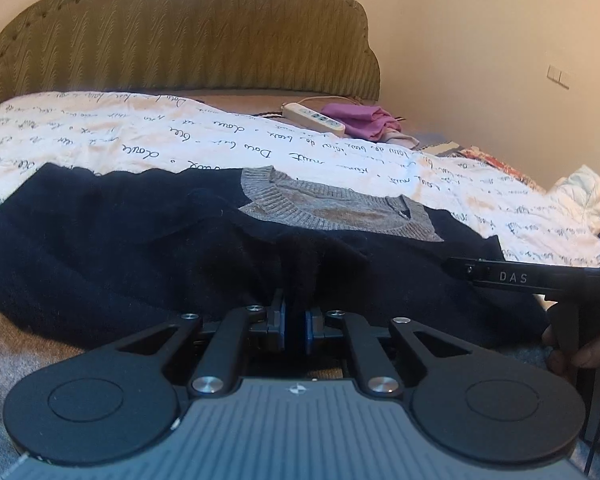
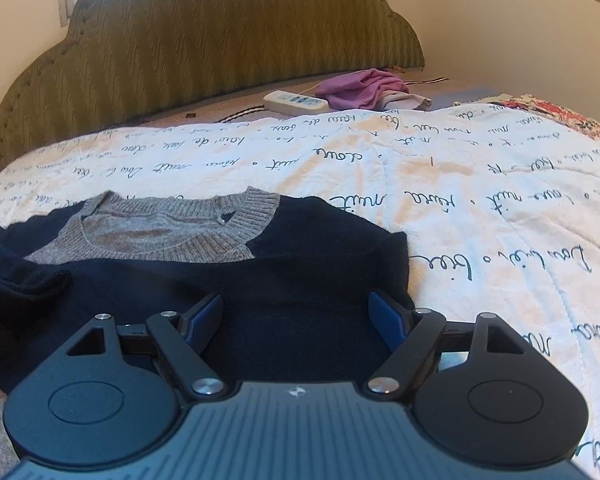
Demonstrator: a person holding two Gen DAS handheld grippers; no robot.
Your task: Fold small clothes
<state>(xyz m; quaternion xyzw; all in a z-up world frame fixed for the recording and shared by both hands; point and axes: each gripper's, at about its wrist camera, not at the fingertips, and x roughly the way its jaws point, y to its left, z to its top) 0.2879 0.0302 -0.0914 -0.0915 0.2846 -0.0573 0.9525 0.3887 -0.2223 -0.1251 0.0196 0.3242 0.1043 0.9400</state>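
Observation:
A small dark navy sweater with a grey knit collar lies on a white bedspread with black script. My left gripper is shut on a raised fold of the navy fabric near the sweater's middle. The right gripper's black finger reaches in from the right, over the sweater's right edge. In the right wrist view the same sweater lies below the collar. My right gripper is open, its blue pads spread wide just above the navy cloth, holding nothing.
The white script bedspread covers the bed in front of an olive padded headboard. A white power strip and a purple cloth lie near the headboard. A patterned quilt is far right.

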